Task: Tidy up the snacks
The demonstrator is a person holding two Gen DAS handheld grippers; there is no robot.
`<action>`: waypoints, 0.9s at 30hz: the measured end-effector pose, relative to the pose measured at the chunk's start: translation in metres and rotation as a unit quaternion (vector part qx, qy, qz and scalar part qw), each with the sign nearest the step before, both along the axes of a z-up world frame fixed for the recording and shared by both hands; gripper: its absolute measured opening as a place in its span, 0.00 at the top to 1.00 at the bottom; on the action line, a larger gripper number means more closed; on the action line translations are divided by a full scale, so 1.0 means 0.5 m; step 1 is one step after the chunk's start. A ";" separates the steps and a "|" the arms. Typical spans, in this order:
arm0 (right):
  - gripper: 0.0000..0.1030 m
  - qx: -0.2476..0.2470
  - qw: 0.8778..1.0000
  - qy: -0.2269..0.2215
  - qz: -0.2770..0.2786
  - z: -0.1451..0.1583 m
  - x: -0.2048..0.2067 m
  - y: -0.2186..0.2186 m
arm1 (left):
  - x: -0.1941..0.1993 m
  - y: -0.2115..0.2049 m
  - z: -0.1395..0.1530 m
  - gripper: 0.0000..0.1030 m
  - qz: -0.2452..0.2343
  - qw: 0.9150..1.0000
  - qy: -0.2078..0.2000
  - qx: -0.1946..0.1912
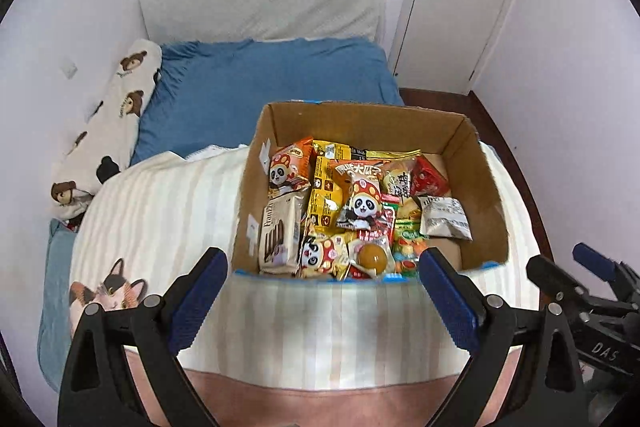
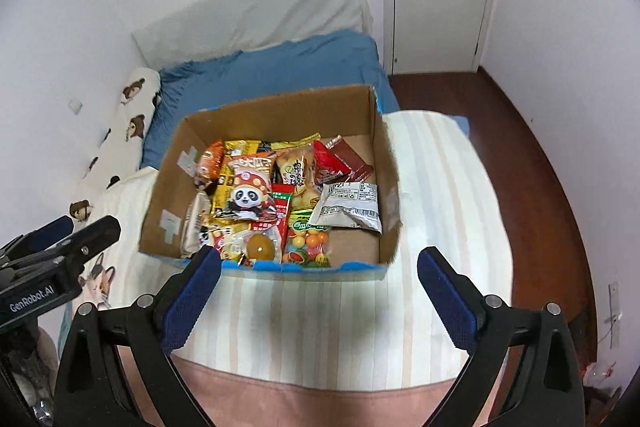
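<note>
In the left wrist view your left tongs (image 1: 322, 269) stand wide apart at the bottom of the frame, gripping and touching nothing, with the near rim of the cardboard box (image 1: 486, 187) showing between their tips. The box sits on the striped blanket (image 1: 160, 211) on the bed, centre of the frame, and the snacks lie heaped inside it, filling its left and middle while the lower-right corner of its floor is bare. From left to right: the cream biscuit pack (image 1: 280, 229) is probably the stiffest, so pinch it across its narrow sides; the panda packet (image 1: 362, 205) on top looks light, puffy and slick, best taken by a sealed edge; the round orange jelly cup (image 1: 373, 255) may slide; the silver pouch (image 1: 444, 217) lies alone and easiest to reach. In the right wrist view your right tongs (image 2: 319, 261) are likewise spread wide and empty, just short of the box's near rim.
</note>
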State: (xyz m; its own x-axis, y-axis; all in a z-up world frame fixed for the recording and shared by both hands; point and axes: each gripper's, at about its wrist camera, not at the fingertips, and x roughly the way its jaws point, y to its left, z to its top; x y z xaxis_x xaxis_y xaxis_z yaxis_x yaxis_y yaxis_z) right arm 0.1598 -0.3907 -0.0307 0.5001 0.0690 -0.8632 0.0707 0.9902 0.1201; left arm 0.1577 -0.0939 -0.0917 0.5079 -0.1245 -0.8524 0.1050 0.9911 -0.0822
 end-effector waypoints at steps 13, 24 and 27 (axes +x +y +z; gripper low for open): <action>0.01 -0.012 0.997 -0.078 0.018 0.143 -0.220 0.038 | -0.198 0.036 0.097 0.05 0.019 0.997 -0.067 0.011; 0.00 -0.026 0.993 -0.112 0.014 0.205 -0.327 0.045 | -0.302 0.046 0.132 0.00 0.030 0.995 -0.094 0.019; 0.00 -0.030 0.992 -0.120 0.014 0.219 -0.348 0.046 | -0.326 0.043 0.138 0.00 0.031 0.994 -0.099 0.024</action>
State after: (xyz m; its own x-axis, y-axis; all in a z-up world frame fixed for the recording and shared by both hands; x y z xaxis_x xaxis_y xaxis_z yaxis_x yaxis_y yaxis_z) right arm -0.0142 -0.3679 0.0786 0.6906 0.0382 -0.7222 0.0201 0.9972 0.0720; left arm -0.0052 -0.0724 -0.0229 0.6711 -0.0485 -0.7398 0.0519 0.9985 -0.0183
